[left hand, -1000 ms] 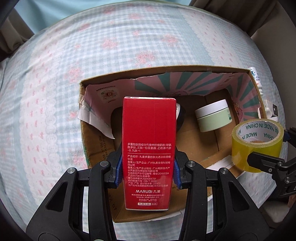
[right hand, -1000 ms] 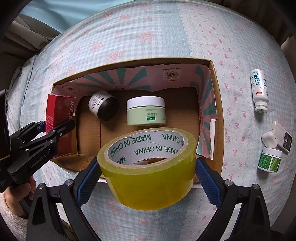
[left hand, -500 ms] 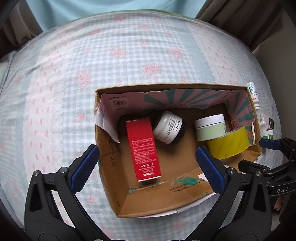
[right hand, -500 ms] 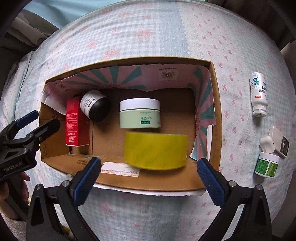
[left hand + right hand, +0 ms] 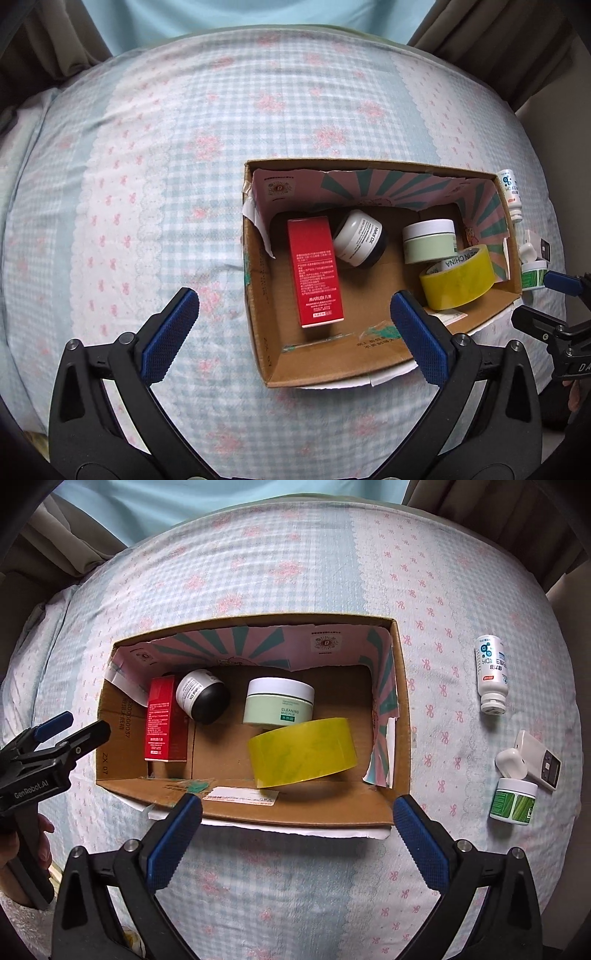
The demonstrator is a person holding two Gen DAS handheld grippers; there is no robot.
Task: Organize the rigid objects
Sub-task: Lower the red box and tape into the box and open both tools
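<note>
Grippers, left (image 5: pixel 293 321) and right (image 5: pixel 297 829), spread wide, empty, above box (image 5: pixel 402 716). Carton (image 5: pixel 314 269), tape (image 5: pixel 301 751) inside, grouped. Bottle (image 5: pixel 490 674) outside, unsorted.

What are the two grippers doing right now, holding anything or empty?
Left gripper: open, fingers wide apart, holding nothing.
Right gripper: open, fingers wide apart, holding nothing.
</note>
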